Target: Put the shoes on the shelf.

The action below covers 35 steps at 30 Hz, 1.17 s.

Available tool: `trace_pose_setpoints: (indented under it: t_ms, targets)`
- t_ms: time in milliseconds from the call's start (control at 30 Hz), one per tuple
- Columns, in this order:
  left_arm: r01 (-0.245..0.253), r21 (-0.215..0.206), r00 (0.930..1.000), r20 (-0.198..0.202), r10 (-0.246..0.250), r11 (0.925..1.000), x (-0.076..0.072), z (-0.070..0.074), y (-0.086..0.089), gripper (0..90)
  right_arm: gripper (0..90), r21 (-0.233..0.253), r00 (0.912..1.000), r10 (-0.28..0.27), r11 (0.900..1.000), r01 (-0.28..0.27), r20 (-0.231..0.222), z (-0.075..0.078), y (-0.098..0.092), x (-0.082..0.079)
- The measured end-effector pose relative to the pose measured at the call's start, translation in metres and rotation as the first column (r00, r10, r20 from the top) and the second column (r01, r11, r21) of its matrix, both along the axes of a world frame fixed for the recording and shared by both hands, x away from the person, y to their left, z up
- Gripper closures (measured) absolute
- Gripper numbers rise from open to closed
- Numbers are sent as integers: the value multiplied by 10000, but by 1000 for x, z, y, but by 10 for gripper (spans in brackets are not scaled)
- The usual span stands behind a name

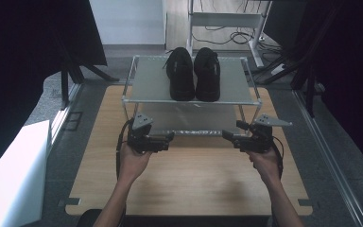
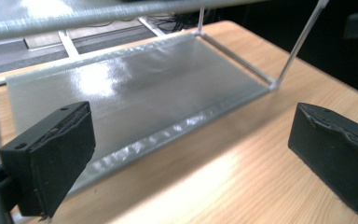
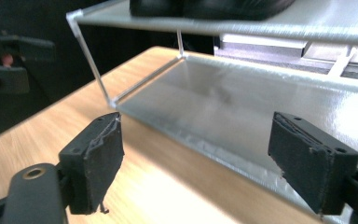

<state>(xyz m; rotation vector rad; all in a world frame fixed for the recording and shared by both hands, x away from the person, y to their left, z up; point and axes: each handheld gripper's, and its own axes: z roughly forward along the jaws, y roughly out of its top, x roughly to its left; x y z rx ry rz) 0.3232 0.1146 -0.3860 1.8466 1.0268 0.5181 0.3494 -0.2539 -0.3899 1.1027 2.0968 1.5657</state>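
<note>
Wooden table bears rack holding shoes.

A two-tier rack stands at the far middle of the desk. Two shoes sit side by side on its top shelf. The left gripper and right gripper hang before the rack's lower shelf, well apart.

Glossy metal rack — matt black shoes
</note>
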Motion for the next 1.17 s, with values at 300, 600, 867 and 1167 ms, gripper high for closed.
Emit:
trace_pose_setpoints:
  t_ms: [300,600,867,1167]
  targets:
    - [175,813,9998,-27,-173,9965,-22,-26,0,0,143,-916,9994,320,9952,-332,-144,-24,1,-24]
    - [379,576,9973,-658,-340,9976,-43,-69,9,0,129,-1433,9971,388,9885,-480,-661,-55,2,-39]
    - [479,1691,9912,-1298,-259,9844,-53,-105,6,0,104,-2596,9933,534,9625,-785,-1024,-91,9,-47]
    - [620,2904,9804,-1968,-38,9549,-51,-127,-5,0,83,-3605,9863,458,9273,-1009,-1582,-121,5,-44]
